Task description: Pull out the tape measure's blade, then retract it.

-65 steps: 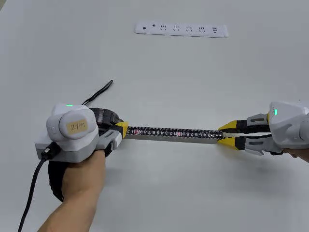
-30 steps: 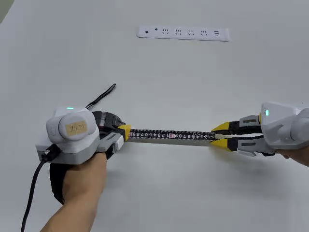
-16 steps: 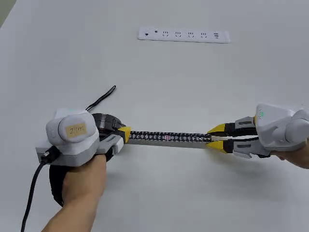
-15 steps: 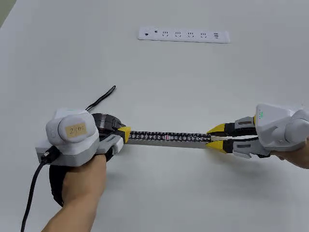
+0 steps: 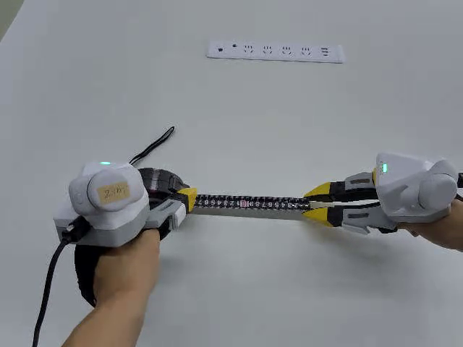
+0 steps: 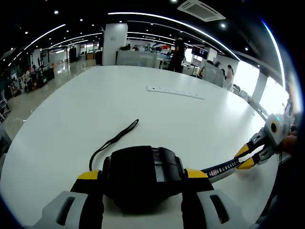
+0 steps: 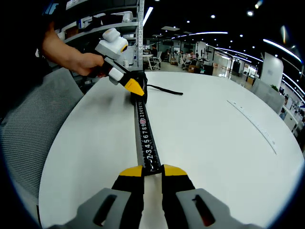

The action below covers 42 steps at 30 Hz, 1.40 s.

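The black tape measure case (image 5: 160, 178) rests on the white table, with my left gripper (image 5: 178, 196) shut on it. In the left gripper view the case (image 6: 142, 172) sits between the yellow-tipped jaws of the left gripper (image 6: 143, 177). The blade (image 5: 249, 204) runs out to the right, numbers up, low over the table. My right gripper (image 5: 315, 204) is shut on the blade's end. In the right gripper view the blade (image 7: 145, 136) leads from the right gripper (image 7: 152, 171) to the case (image 7: 139, 94) and the left gripper (image 7: 129, 84).
A white power strip (image 5: 275, 51) lies at the far side of the table. The case's black wrist strap (image 5: 153, 145) trails away behind it on the tabletop. The white table (image 5: 289, 130) is bare between the strip and the blade.
My right gripper has moved left toward the case with the blade's end held, so the exposed blade is shorter. The left gripper and the case have stayed in place.
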Tool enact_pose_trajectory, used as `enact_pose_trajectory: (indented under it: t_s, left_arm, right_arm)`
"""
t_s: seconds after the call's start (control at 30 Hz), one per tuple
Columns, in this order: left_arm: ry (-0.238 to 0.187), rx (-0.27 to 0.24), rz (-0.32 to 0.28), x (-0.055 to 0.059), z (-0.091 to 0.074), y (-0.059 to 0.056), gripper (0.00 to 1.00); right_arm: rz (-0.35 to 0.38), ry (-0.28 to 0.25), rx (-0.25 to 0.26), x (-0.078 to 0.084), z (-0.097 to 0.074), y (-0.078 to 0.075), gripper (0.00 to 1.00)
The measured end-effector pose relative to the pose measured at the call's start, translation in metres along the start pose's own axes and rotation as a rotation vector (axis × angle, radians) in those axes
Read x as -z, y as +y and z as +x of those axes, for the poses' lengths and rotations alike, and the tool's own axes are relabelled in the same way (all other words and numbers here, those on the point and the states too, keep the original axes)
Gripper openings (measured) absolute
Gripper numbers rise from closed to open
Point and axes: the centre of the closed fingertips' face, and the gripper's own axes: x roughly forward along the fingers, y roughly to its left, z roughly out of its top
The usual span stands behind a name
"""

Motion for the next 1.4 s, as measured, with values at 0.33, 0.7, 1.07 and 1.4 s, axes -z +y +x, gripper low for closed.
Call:
enact_pose_trajectory:
  t_s: [0.33,0.7,1.07,1.4]
  left_arm:
    - [0.002,0.003,0.002,0.000,-0.001,-0.001,0.63]
    - [0.004,0.007,0.003,0.000,-0.002,-0.001,0.63]
    - [0.004,0.010,-0.002,0.000,-0.002,-0.001,0.63]
    - [0.005,0.010,-0.006,0.000,-0.002,-0.001,0.63]
  right_arm:
    - [0.002,-0.008,-0.006,-0.003,0.005,0.001,0.11]
    - [0.001,-0.018,-0.014,-0.008,0.012,0.002,0.11]
    - [-0.004,-0.028,-0.023,-0.014,0.022,0.002,0.11]
    - [0.001,-0.042,-0.034,-0.020,0.033,0.001,0.11]
